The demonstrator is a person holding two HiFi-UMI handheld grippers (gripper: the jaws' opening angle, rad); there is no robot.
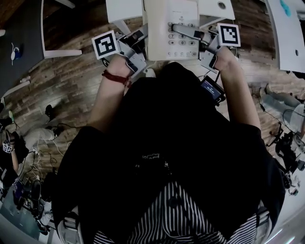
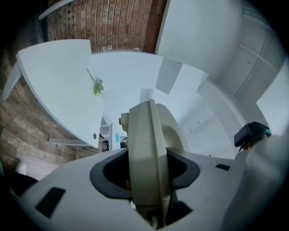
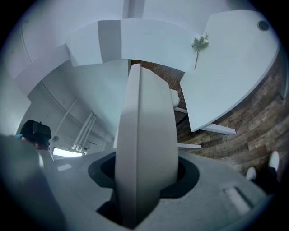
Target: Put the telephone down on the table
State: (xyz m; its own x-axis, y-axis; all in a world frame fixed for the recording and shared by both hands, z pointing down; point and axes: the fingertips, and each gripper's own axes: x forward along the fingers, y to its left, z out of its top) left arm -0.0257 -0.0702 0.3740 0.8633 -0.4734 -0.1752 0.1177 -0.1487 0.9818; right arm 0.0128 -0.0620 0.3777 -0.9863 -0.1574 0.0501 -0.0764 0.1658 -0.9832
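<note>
The person had the telephone [image 1: 164,33] pinched from both sides, the left gripper [image 1: 132,50] and right gripper [image 1: 198,44] each with jaws clamped on an edge, probably to keep it level, up in front of them and not yet down on the white tabletop [image 1: 121,9].

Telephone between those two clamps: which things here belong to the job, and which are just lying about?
Job: telephone, left gripper and right gripper clamped on it, white table.
Lying about: green sprig on the table, cables on the floor.
</note>
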